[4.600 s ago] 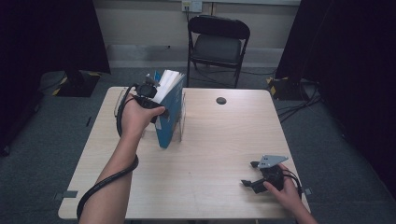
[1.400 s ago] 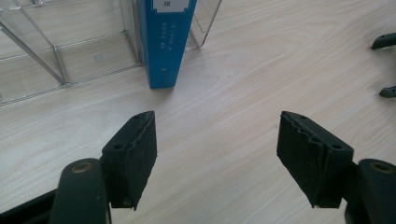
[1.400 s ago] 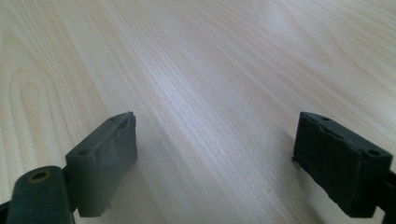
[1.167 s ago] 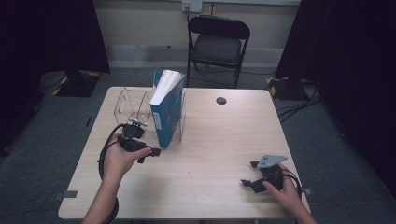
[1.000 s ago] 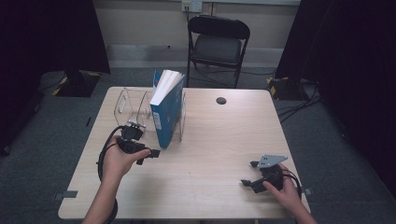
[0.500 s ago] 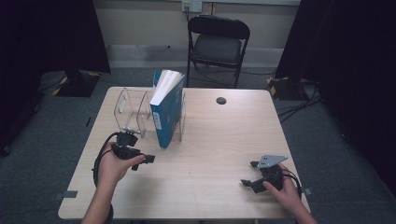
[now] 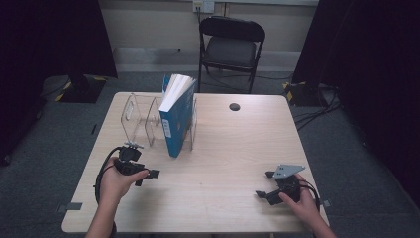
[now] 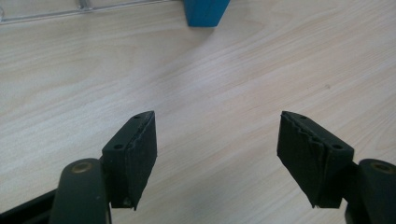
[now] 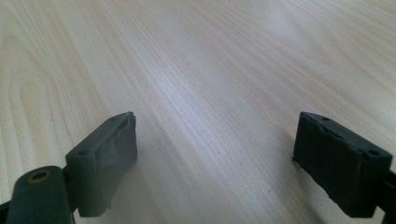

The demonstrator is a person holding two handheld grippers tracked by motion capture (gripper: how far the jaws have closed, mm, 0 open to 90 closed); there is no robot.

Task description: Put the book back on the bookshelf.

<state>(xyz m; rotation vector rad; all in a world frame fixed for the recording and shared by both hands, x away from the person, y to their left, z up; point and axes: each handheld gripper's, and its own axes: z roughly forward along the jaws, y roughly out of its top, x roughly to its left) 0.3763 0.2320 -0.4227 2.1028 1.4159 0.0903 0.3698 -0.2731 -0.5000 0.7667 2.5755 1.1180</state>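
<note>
Standing upright in the clear rack, the blue book shows white pages; both tools released

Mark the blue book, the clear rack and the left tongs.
blue book [image 7: 177,124]: high view, on its blue front cover.
clear rack [image 7: 132,117]: high view, on an empty clear divider left of the book.
left tongs [image 8: 216,154]: left gripper view, midway between its open fingertips.

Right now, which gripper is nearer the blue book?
Left. The left gripper sits just in front of the blue book, slightly to its left; the right gripper rests far off near the table's right front corner.
</note>
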